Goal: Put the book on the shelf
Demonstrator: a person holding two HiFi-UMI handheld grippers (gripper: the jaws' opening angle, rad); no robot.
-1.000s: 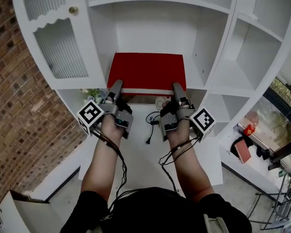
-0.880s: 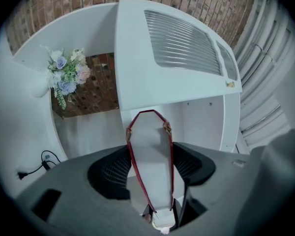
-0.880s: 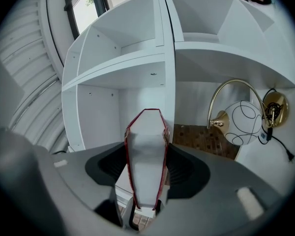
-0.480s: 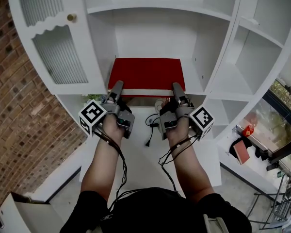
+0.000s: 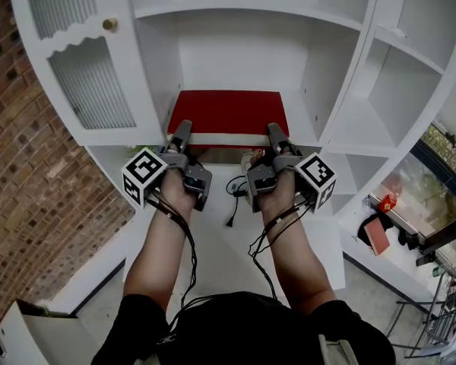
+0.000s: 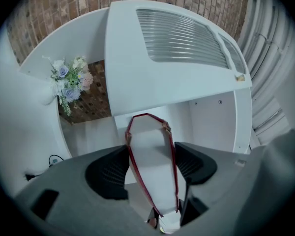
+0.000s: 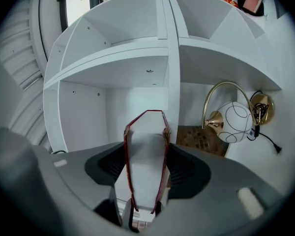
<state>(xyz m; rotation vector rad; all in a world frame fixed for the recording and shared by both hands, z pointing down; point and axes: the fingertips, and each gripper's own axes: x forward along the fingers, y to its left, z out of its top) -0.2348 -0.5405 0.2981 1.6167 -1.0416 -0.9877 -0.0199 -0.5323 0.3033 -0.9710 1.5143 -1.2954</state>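
A red book (image 5: 228, 111) lies flat on the floor of the middle shelf compartment, its white page edge facing me. My left gripper (image 5: 184, 129) holds its near left corner and my right gripper (image 5: 275, 131) its near right corner. In the left gripper view the book (image 6: 148, 146) stands edge-on between the jaws of the left gripper (image 6: 150, 167). These jaws have just been opening a little, and the pads still touch both covers. In the right gripper view the book (image 7: 145, 146) fills the gap of the right gripper (image 7: 146, 170), both pads against it.
A ribbed-glass cabinet door (image 5: 83, 59) hangs to the left, and open white compartments (image 5: 399, 74) lie to the right. Below the shelf are a flower bunch (image 6: 69, 82), a globe lamp (image 7: 236, 122) and a black cable (image 5: 234, 204) on the counter. A brick wall (image 5: 23, 196) is at far left.
Both grippers stay at the book's near edge and have tipped slightly. The book looks a little flatter and deeper in the compartment.
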